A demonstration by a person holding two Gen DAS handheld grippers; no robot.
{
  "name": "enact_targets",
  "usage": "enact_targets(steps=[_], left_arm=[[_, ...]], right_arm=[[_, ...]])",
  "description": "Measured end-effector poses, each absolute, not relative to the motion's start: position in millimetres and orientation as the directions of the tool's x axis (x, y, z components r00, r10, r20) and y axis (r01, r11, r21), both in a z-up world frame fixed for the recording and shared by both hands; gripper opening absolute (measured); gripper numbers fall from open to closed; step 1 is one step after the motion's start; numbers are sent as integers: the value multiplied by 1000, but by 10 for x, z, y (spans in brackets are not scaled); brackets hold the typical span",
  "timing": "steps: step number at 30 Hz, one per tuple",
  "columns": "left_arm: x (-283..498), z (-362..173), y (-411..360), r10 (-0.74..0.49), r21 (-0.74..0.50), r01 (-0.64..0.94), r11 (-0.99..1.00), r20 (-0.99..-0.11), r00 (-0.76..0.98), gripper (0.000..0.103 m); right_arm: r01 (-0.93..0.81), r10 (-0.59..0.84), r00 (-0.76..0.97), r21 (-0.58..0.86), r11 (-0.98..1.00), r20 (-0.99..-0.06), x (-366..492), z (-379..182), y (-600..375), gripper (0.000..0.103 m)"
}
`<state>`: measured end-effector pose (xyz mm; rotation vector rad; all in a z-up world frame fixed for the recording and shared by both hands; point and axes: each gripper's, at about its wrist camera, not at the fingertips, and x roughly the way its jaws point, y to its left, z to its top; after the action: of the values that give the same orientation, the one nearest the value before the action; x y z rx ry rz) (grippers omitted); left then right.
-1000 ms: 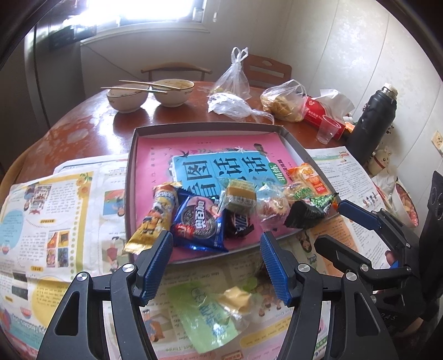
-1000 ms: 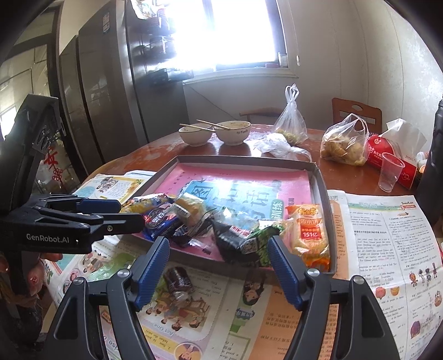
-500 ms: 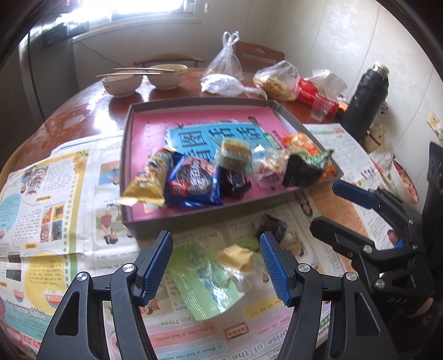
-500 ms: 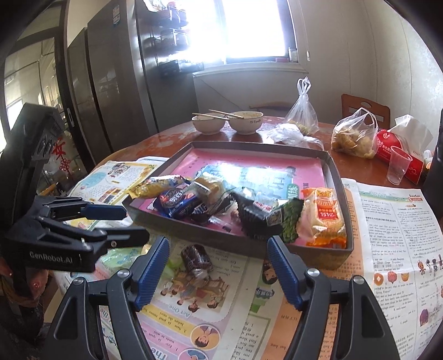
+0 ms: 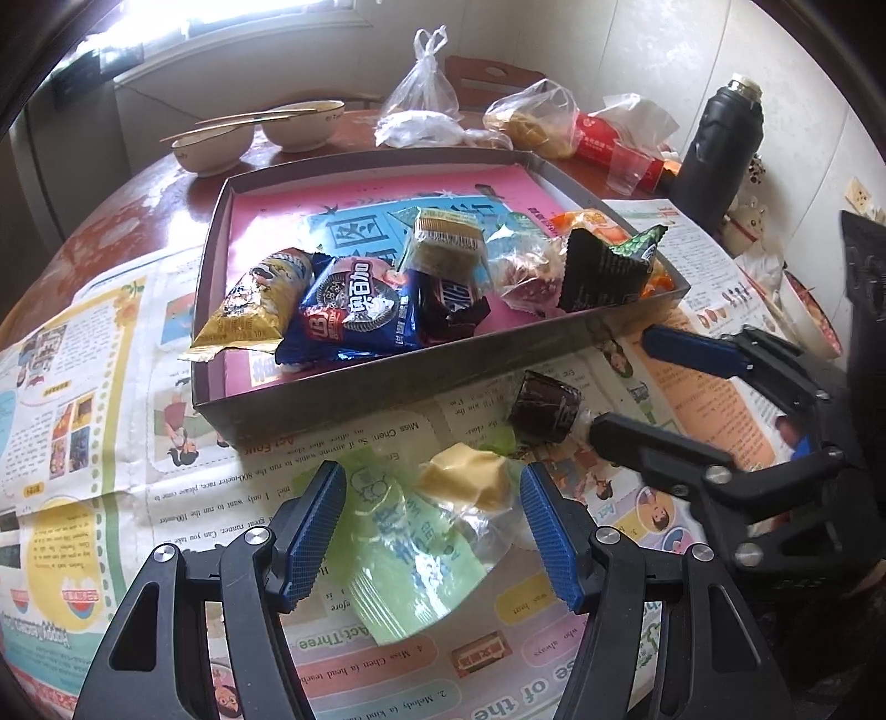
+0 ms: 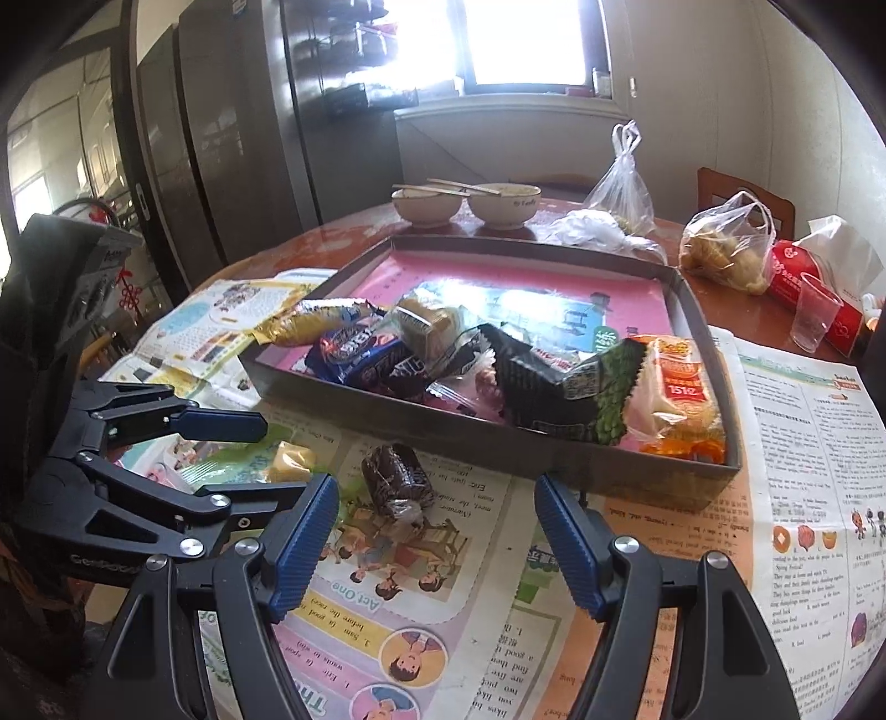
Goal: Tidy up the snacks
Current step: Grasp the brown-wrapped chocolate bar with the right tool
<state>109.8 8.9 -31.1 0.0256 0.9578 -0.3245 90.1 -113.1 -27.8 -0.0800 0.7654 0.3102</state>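
Daylight from the window [image 6: 531,44] blows out to white glare; fisheye bends edges; corners vignette dark; focus sharp.

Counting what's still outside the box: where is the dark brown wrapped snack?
The dark brown wrapped snack lies on the newspaper, just outside the box's near wall, beside the yellow snack.

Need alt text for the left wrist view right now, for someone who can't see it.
The open left gripper hovers over a yellow cake in a clear green wrapper on newspaper, in front of a shallow box of snacks. The open right gripper flanks a dark wrapped cake.
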Motion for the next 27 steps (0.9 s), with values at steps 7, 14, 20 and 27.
enact_targets(steps=[7, 14, 20, 27], left_arm=[[1112, -337, 196, -292, -158, 286, 945, -803, 520, 67], [1120, -360, 253, -325, -188, 301, 935, -796, 511, 67], [1116, -365, 252, -348, -205, 319, 926, -790, 505, 61], [1112, -370, 205, -348, -197, 329, 924, -790, 504, 58]], right_arm=[[-325, 240, 656, 19, 946, -716, 1019, -374, -1077, 68], [-372, 248, 634, -8, 928, -733, 1101, -446, -955, 53], [-403, 245, 617, -33, 915, -748, 1165, -499, -854, 42], [-423, 245, 613, -50, 905, -751, 1162, -556, -791, 29]])
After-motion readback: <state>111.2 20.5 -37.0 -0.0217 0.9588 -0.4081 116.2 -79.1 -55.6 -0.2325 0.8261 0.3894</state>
